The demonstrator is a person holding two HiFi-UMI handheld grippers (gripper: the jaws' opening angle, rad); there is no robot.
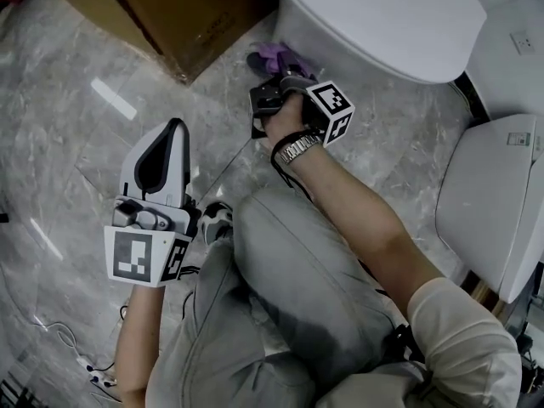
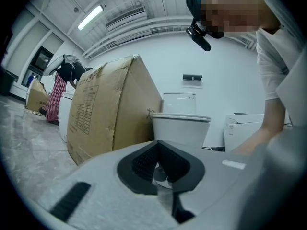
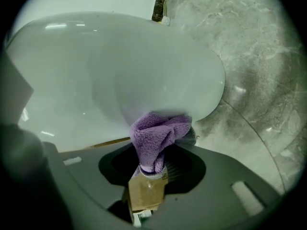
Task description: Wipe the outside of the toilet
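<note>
Right gripper (image 3: 153,163) fingers clench the soft, limp cloth (image 3: 160,133) by its bunched end, pressed to the toilet (image 3: 120,71) at twelve o'clock; left gripper (image 2: 160,169) fingers closed, empty.

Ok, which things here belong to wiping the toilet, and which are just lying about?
In the job: toilet; purple cloth pressed against it; right gripper, shut on that cloth.

Lying about: cardboard box; white cable on the floor; left gripper, shut and empty.
</note>
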